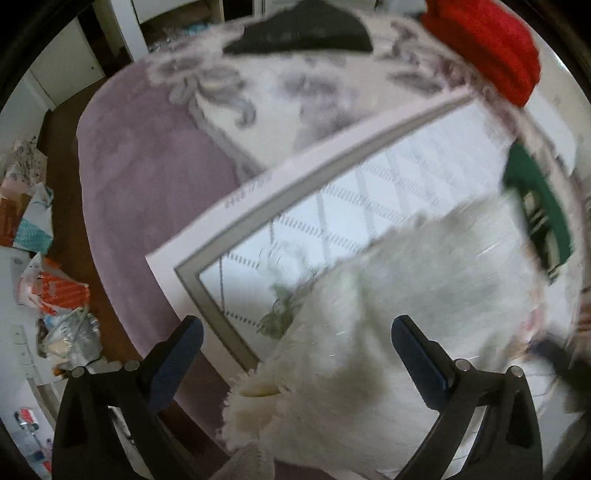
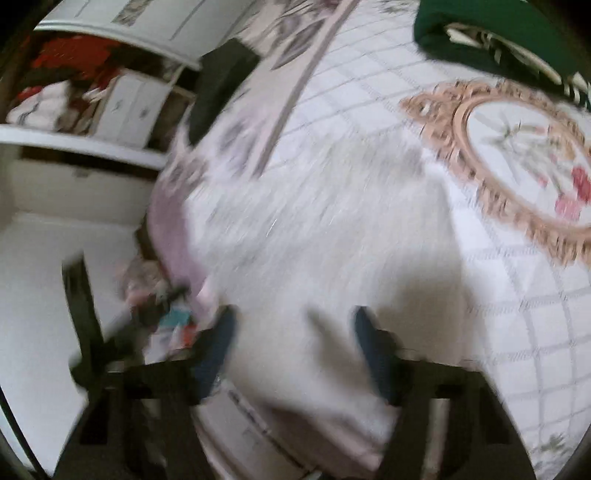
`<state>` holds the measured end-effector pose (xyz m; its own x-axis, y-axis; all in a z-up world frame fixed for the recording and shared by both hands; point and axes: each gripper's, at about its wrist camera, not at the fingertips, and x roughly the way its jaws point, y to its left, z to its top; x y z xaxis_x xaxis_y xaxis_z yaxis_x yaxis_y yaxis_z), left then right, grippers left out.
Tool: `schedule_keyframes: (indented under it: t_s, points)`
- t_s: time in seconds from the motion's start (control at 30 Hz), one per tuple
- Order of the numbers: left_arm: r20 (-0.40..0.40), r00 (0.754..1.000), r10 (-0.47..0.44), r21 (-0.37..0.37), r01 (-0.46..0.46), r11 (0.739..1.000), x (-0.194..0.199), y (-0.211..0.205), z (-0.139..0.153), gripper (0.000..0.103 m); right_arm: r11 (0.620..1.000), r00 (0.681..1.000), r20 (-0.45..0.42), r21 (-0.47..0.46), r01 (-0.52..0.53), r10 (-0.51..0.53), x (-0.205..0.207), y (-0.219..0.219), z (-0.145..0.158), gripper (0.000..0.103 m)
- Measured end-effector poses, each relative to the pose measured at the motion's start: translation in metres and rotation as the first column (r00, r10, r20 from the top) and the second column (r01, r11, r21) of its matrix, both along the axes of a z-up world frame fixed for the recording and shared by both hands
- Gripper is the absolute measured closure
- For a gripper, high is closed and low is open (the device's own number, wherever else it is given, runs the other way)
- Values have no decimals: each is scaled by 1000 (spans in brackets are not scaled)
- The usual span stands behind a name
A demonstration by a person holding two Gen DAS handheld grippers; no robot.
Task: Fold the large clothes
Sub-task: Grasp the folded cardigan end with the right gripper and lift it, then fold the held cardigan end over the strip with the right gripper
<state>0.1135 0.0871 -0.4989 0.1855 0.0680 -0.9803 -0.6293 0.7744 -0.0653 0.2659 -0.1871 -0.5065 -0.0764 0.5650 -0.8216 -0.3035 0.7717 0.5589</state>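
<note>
A fluffy white garment [image 1: 399, 306] lies on the patterned bedspread [image 1: 332, 110], reaching toward the camera. My left gripper [image 1: 297, 328] is open, its two dark blue fingers [image 1: 184, 347] spread wide, with the garment's near edge lying between and below them. In the right wrist view the same white garment [image 2: 314, 229] fills the middle, blurred by motion. My right gripper [image 2: 293, 328] is open above the garment's near part, nothing held.
A red folded garment [image 1: 491, 48], a dark grey one [image 1: 303, 33] and a green striped one [image 1: 539, 206] lie on the bed. The green one [image 2: 498, 44] shows in the right view. Cluttered bags [image 1: 48, 295] sit on the floor at left. White drawers [image 2: 129, 99] stand beyond the bed.
</note>
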Motion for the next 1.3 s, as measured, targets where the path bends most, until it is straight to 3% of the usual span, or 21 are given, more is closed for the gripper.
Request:
schedule_keyframes:
  t_s: [0.07,0.13,0.2,0.3,0.37,0.47,0.53,0.6,0.67,0.73,0.77,0.8,0.9,0.97,1.07,1.1,1.17,1.2,1.3]
  points:
    - [-57,998,-20,-3,20,1000,-2,-3,-24,0,997,999,-19,-63,-49,48,18,41,-22,65]
    - [-97,995,-36,-5,36,999,-8,-5,-43,0,965,986,-79,-209,-162,148,26,91,-66,65]
    - [-138,989,-53,-6,52,999,-15,-7,-61,0,944,978,-93,-258,-207,189,32,123,-92,65]
    - [-119,993,-17,-40,12,999,-28,-3,-59,0,921,971,-66,-308,-240,231,31,137,-86,63]
    - [-85,996,27,-34,-30,999,-42,-2,-38,0,966,981,-87,-176,-188,175,34,116,-60,55]
    - [-34,990,134,-57,-136,989,-70,-4,-12,0,997,995,-71,-33,-71,69,44,63,-29,46]
    - [-19,978,206,-101,-207,973,-85,-6,-7,0,997,999,35,-78,10,-7,55,19,-14,20]
    - [-12,962,272,-177,-270,947,-97,-11,-13,0,983,996,87,-179,52,-37,73,-8,-27,13]
    - [-21,953,302,-239,-298,924,-100,-21,-27,0,982,998,-24,-179,60,-66,83,-21,-63,13]
    - [-20,949,313,-278,-306,911,-99,-30,-36,0,997,971,-233,-59,39,-52,80,-21,-111,13]
    - [-20,949,316,-286,-308,907,-99,-33,-39,0,999,958,-282,2,43,-41,78,-22,-125,13]
    - [-19,950,312,-291,-304,907,-97,-36,-39,0,998,959,-279,25,57,-48,73,-23,-132,14]
    - [-16,954,301,-281,-293,914,-97,-42,-37,0,989,959,-260,69,134,-112,63,-34,-133,35]
    - [-16,955,297,-278,-290,916,-100,-44,-35,0,959,928,-288,83,270,-236,48,-55,-125,46]
    - [-24,956,293,-271,-289,918,-103,-45,-32,0,880,841,-320,48,473,-435,5,-95,-125,48]
    - [-25,956,291,-269,-286,920,-102,-44,-33,0,841,793,-353,33,541,-497,-16,-112,-128,48]
    - [-24,962,272,-266,-268,926,-100,-46,-33,0,803,730,-402,-23,596,-553,-65,-132,-132,48]
    - [-24,964,264,-269,-260,927,-98,-47,-35,0,818,731,-421,-49,573,-537,-79,-133,-132,47]
    - [1,973,230,-292,-220,931,-83,-48,-36,0,931,772,-531,-107,350,-351,-111,-111,-131,46]
